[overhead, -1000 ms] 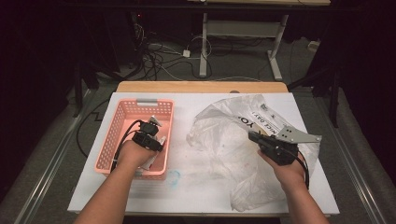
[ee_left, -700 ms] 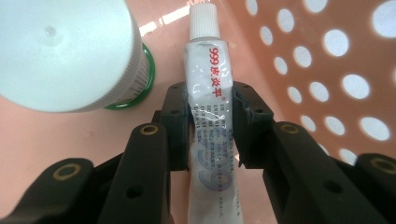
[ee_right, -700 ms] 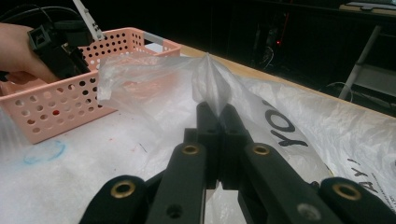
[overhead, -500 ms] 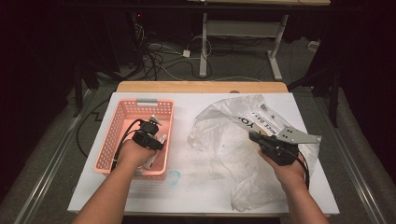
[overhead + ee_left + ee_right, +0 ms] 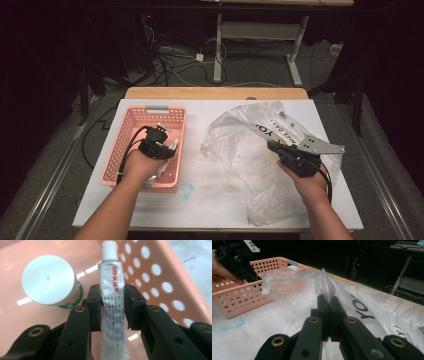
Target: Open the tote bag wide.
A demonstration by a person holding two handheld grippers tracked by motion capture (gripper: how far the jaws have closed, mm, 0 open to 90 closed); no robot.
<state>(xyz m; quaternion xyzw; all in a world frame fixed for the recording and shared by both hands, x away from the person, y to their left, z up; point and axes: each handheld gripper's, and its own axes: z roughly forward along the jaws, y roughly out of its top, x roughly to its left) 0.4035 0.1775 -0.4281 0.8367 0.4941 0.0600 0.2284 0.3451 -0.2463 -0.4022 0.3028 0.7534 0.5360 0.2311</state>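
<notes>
**White ointment tube gripped inside the pink basket, bag held ready**

White and crimped at its tail, the ointment tube (image 5: 111, 293) with red printing and a ribbed cap sits between the jaws of the left tool (image 5: 111, 305), which are drawn in narrow so that both pads press on its sides. It hangs low inside the pink perforated basket (image 5: 127, 131), cap pointing away from the hand, just beside a small jar with a white lid (image 5: 48, 281) that lies on the basket floor. In the high view the left tool (image 5: 159, 136) is over the near right part of the basket.

The step in hand looks like lifting the tube out of the basket for the clear plastic bag (image 5: 240, 150) spread on the white worktop (image 5: 200, 200). The right tool (image 5: 329, 300) is fully closed on a pinched fold of that bag, holding it raised into a peak; in the high view it (image 5: 274, 147) is at the bag's right part.

The next move probably calls for raising the tube clear of the basket wall without nudging the jar, carrying it right to the bag, and finding the bag's mouth, which cannot be made out here.

Against the earlier frames almost nothing differs: both hands, the basket and the bag lie as they did, and the left grip is unchanged.
</notes>
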